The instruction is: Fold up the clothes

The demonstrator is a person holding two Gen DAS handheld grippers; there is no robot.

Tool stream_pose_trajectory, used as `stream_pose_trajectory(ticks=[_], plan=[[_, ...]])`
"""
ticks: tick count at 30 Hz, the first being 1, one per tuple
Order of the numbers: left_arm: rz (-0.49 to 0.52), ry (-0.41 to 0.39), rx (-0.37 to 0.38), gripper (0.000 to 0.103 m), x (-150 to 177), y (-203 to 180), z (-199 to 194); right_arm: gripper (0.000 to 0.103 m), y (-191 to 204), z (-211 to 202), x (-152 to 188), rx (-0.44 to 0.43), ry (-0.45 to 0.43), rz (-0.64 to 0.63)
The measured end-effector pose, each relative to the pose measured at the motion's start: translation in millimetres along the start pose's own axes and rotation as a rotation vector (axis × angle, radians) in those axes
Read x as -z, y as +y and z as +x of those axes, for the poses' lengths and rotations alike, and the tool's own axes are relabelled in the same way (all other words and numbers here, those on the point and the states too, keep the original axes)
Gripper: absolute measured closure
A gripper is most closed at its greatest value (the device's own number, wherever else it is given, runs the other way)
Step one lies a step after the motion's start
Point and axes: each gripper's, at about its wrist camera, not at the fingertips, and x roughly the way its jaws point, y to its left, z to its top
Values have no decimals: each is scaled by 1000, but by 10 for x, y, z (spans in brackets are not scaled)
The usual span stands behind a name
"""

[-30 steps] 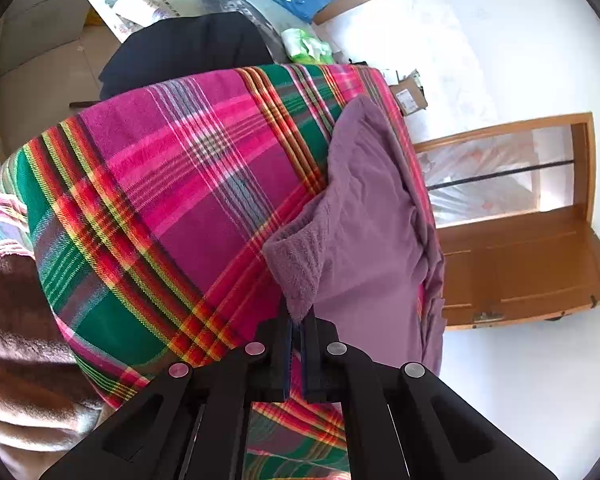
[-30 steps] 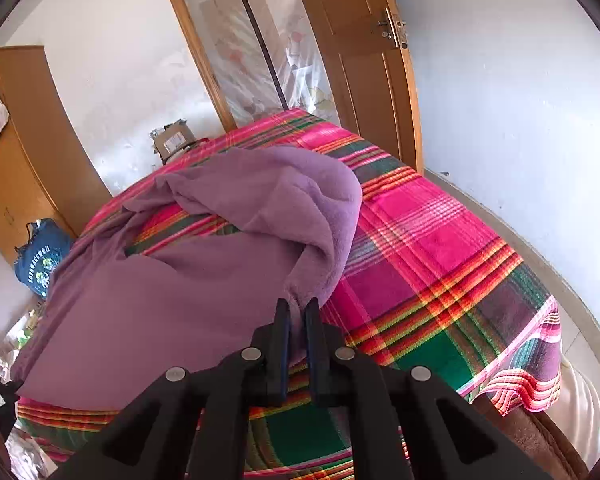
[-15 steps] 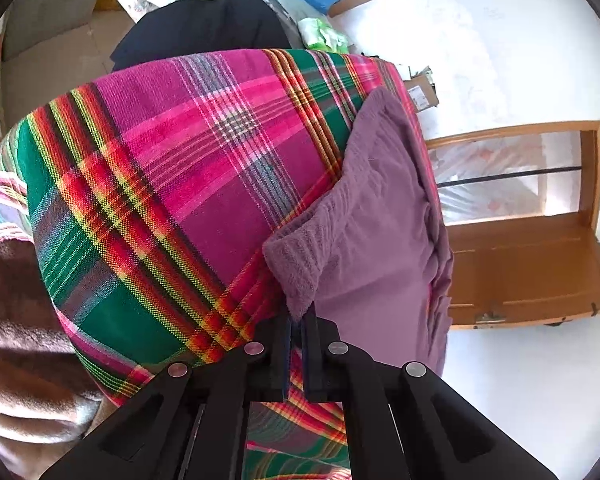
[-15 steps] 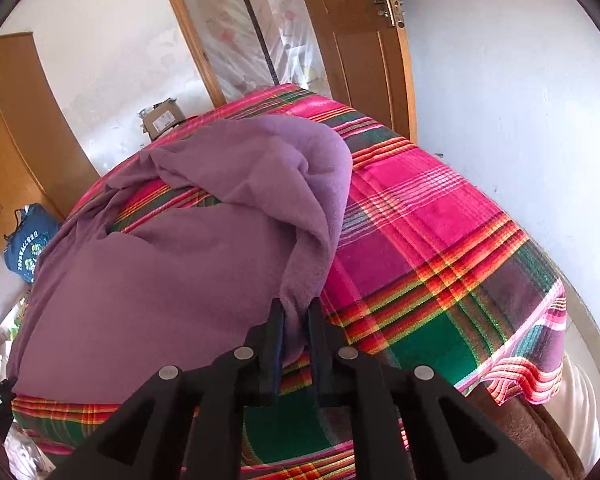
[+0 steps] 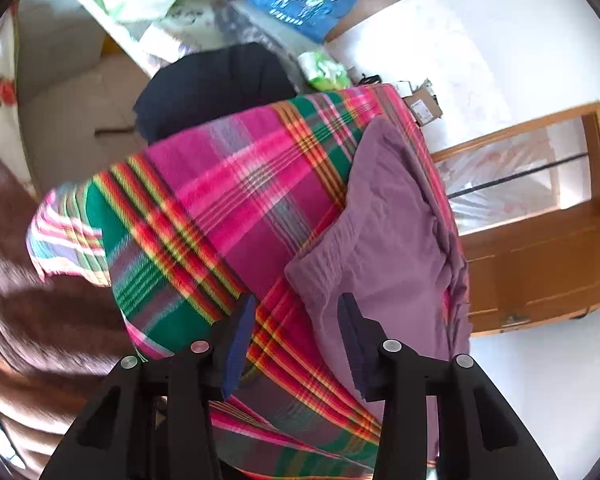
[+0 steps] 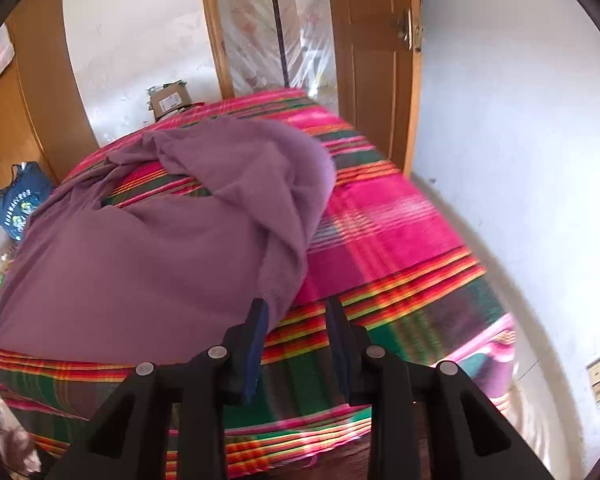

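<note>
Both claws are letting go at once. In the left wrist view the left claw (image 5: pixel 296 320) has its jaws spreading apart near the bottom centre of the frame, with only plaid cloth showing in the gap; the near corner of the purple garment (image 5: pixel 384 248) lies just above and to the right of it, one finger overlapping the fabric's edge but not pinching it. In the right wrist view the right claw (image 6: pixel 296 324) is likewise opening low in the frame, and the garment's folded-over flap (image 6: pixel 260 208) ends right at its left finger, nothing gripped between the two. The garment itself is spread over the plaid bedcover (image 6: pixel 380 216), filling the left and middle of that view, with a thick rolled hump toward the upper centre and a strip of plaid peeking through where the layers do not meet. To my eye the fold has just been laid down, and the thing to do well now is the release: open fully before drawing back, so the pads do not drag the corners out of line, and lift away from the cloth rather than sliding across it. That hump looks loose and uneven, so I would expect it to need smoothing flat, and the edges squaring up, before any further fold is taken, or the next layer will sit crooked.
</note>
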Motion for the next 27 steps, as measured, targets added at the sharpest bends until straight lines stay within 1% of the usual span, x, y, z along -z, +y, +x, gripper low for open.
stream_pose_trajectory(ticks=[1, 4, 7, 10, 12, 16, 19, 22, 24, 27], plan=[[14, 2, -1, 59, -9, -31, 0, 73, -13, -35, -9, 16, -14, -8], [65, -9, 5, 58, -18, -166, -2, 73, -13, -120, -80, 3, -62, -2], [85, -13, -5, 58, -25, -246, 48, 73, 44, -135, -161, -43, -88, 23], [69, 1, -22, 58, -36, -216, 108, 73, 274, 3, -257, -137, -55, 3], [61, 12, -31, 58, -43, -192, 140, 73, 528, 92, -308, -184, -47, -49], [35, 2, -38, 58, -94, -97, 130, 73, 1039, 229, -418, -269, -40, -171], [30, -2, -39, 58, -117, -62, 138, 73, 1534, 319, -574, -327, -43, -282], [48, 13, -40, 58, -112, -67, 190, 73, 2078, 443, -794, -412, -30, -389], [68, 13, -43, 58, -104, -82, 210, 73, 2498, 511, -919, -450, -30, -492], [84, 18, -41, 58, -91, -103, 225, 73, 3071, 672, -1098, -496, -33, -614]])
